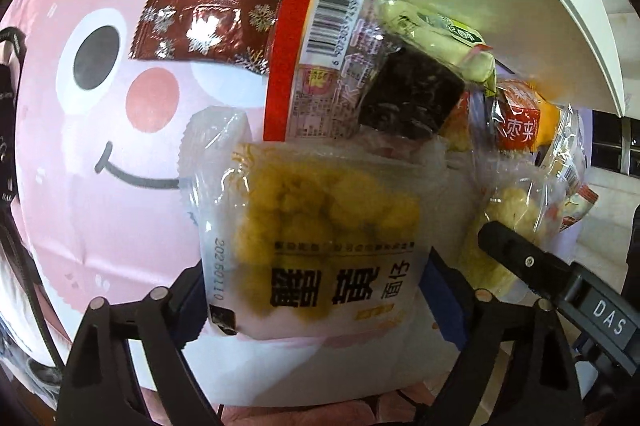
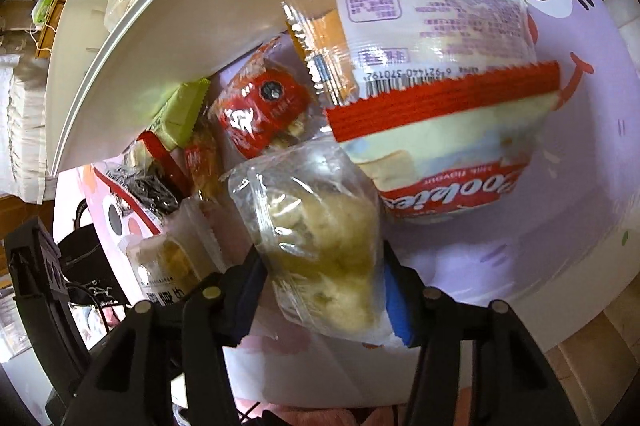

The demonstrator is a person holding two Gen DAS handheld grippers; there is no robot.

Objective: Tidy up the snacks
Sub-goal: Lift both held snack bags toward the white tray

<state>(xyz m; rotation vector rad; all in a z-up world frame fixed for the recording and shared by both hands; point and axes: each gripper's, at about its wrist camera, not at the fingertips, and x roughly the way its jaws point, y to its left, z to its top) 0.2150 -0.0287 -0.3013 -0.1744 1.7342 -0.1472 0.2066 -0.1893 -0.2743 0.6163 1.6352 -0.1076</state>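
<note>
We have a snack packet in each hand. Our left hand-held gripper (image 1: 316, 290) is closed on a clear packet of yellow crumbly snack with bold black characters (image 1: 312, 246), its blue pads pressing the packet's lower sides, while our right hand-held gripper (image 2: 320, 302) is clamped on a second clear packet of pale yellow snack (image 2: 320, 250) in the same way. Both packets hang just above a pile of mixed snacks lying on a pink cartoon-face mat (image 1: 100, 154) on the bench: a brown snowflake-print sachet (image 1: 204, 26), a red-edged barcoded packet (image 1: 316, 38), a dark block in clear wrap (image 1: 408, 102), and, in the right view, a large red-and-white cookie bag (image 2: 452, 154) and a small red wrapped sweet (image 2: 260, 114). A white tray (image 2: 168, 26) tilts over the far side of the pile; we cannot tell whether it is the sorting target. We judge the step in hand to be lifting these two matching packets clear to group them. To do it well, we should keep the squeeze firm but gentle, since the contents look brittle and the film slippery, raise each packet straight up so it does not drag its neighbours, and keep our two grippers apart, as the right one's finger (image 1: 516, 258) already sits close beside the left packet.
</note>
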